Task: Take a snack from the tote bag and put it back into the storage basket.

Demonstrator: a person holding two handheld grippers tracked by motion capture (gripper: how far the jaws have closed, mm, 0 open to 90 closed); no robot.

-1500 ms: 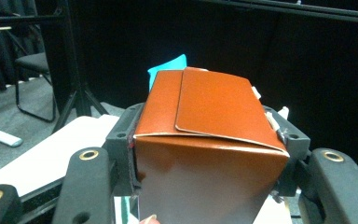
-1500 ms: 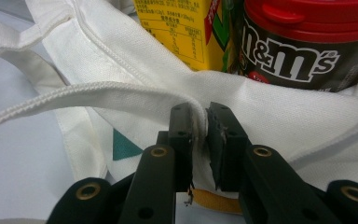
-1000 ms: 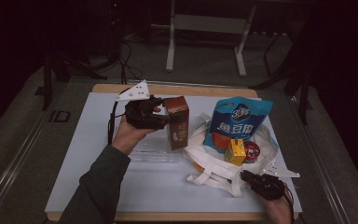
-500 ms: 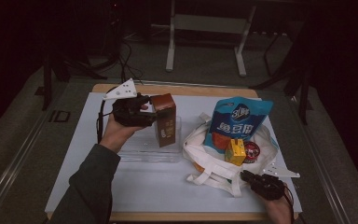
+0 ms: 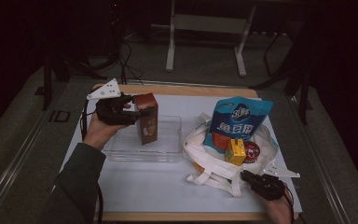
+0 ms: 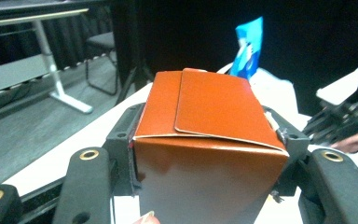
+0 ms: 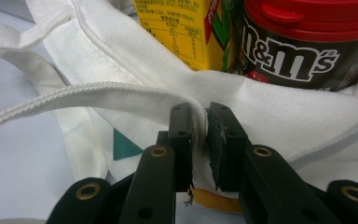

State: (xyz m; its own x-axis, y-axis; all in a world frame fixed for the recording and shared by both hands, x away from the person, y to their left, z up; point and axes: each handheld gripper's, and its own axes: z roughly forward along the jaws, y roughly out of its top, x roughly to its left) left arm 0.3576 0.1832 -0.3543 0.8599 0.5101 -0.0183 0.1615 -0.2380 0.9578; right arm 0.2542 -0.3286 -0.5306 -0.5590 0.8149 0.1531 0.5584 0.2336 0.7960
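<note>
My left hand-held gripper [image 5: 133, 114] grasps the brown carton [image 5: 147, 117] over the clear tray [image 5: 168, 140]; the right hand-held gripper [image 7: 199, 122] pinches the bag rim [image 7: 242, 100]. A tilted release risks toppling the carton.

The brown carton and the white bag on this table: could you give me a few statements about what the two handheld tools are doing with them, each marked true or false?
1. The left gripper holds the brown carton upright over the clear tray. True.
2. The right gripper is open and holds nothing. False: its jaws pinch the white bag at its edge.
3. A yellow carton and a red-lidded jar sit in the bag. True.
4. The blue packet lies flat in the tray. False: it stands in the bag.
</note>
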